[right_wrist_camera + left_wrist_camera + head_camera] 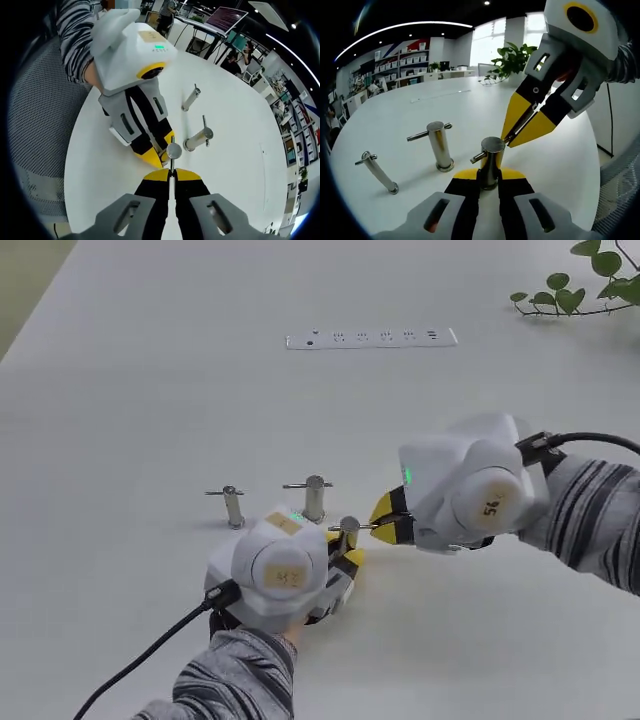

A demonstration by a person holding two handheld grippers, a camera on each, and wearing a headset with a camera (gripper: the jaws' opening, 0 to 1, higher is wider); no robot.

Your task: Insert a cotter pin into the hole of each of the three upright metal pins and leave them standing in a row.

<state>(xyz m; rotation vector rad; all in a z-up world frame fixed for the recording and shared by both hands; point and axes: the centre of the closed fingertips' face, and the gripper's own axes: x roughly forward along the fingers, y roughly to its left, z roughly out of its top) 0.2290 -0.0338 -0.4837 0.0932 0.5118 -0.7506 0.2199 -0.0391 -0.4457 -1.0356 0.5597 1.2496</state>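
Gripping the nearest metal pin [491,154] low on its shaft, my left gripper [489,176] has its black, yellow-tipped jaws drawn narrow around it.

- Nearest metal pin: smooth polished cylinder with a flat round cap. It stands upright on the matte white table [150,390], right of the other two in the head view.
- My right gripper [171,175]: jaws pinched together on a thin wire cotter pin [477,158]. The wire lies level through the hole just under the cap, and I see its end poking out the far side.
- Middle metal pin [315,500]: upright, flanged base, second cotter pin [298,485] crosswise near the top.
- Left metal pin [232,508]: upright, third cotter pin [220,492] through it likewise.
- Well behind: a flat white power strip [372,338]. A leafy green vine [590,280] lies at the corner.
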